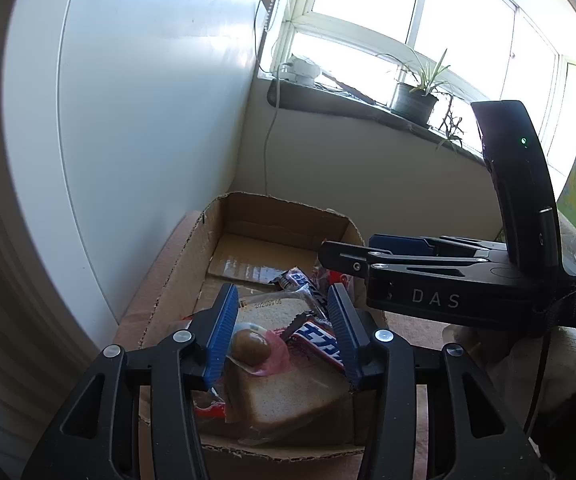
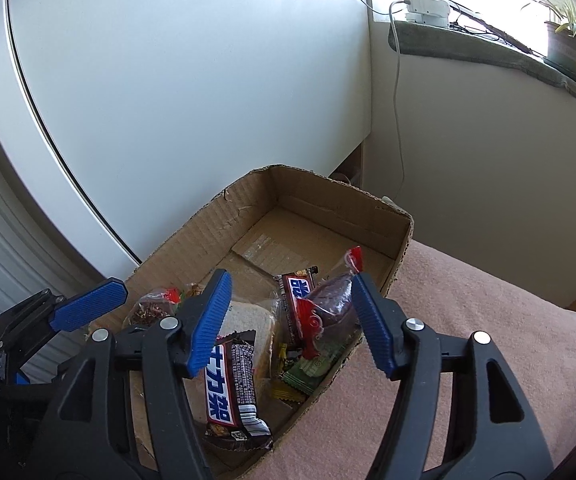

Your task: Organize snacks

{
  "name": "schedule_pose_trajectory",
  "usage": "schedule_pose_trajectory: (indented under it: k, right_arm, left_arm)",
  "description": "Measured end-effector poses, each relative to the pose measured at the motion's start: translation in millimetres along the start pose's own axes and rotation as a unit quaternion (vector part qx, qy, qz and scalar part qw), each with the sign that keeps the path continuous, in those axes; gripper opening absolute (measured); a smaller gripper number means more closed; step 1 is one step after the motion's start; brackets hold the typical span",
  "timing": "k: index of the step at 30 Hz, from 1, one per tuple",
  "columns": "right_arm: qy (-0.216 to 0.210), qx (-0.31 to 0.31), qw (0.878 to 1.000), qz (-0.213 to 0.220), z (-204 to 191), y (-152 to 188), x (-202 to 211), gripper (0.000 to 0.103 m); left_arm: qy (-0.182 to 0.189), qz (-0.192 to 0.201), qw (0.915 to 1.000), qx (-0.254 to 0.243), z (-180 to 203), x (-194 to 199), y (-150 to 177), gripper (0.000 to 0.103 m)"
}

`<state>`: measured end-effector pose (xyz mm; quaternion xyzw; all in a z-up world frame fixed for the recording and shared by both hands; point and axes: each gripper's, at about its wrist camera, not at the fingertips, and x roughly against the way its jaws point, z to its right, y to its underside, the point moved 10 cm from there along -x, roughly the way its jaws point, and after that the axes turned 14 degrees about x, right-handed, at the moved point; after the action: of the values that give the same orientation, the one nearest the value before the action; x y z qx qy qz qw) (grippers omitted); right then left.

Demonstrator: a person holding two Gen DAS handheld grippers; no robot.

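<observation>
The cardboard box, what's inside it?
The cardboard box holds wrapped bread, two chocolate bars, a purple snack. Whatever lies under them is hidden.

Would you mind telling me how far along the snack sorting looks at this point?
Mostly done, it seems: the cardboard box already holds the bagged bread slice, two chocolate bars, a dark red-tied pouch and a green packet, all piled at the near end. Nothing is in hand: the left gripper and the right gripper are both open above the box. No loose snacks show on the pink cloth; perhaps only tidying remains.
</observation>
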<state>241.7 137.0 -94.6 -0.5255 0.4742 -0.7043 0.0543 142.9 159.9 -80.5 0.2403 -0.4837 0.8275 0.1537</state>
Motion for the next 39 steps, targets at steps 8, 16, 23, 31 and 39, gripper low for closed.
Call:
schedule_pose_trajectory:
  k: [8,16,23,31,39]
  right_arm:
    - [0.019,-0.007,1.0,0.01,9.0,0.2,12.0,0.09]
    - [0.022,-0.015,0.999,0.017,9.9,6.3,27.5,0.09]
    - [0.037,-0.014,0.998,0.041,4.2,13.2,60.2,0.091]
    - [0.06,-0.009,0.996,0.071,-10.1,35.8,104.3,0.102]
    - [0.093,-0.023,0.991,0.092,-2.5,53.2,143.4,0.102]
  left_arm:
    - [-0.02,0.002,0.9998,0.003,-4.4,5.2,1.2,0.078]
    - [-0.039,0.01,0.9992,-0.004,-5.2,17.0,2.8,0.08]
    - [-0.053,0.024,0.9983,-0.008,-6.7,33.2,3.0,0.08]
    - [-0.061,0.041,0.997,-0.026,4.1,48.9,11.7,0.08]
    - [-0.064,0.042,0.9969,-0.02,6.6,58.7,23.7,0.08]
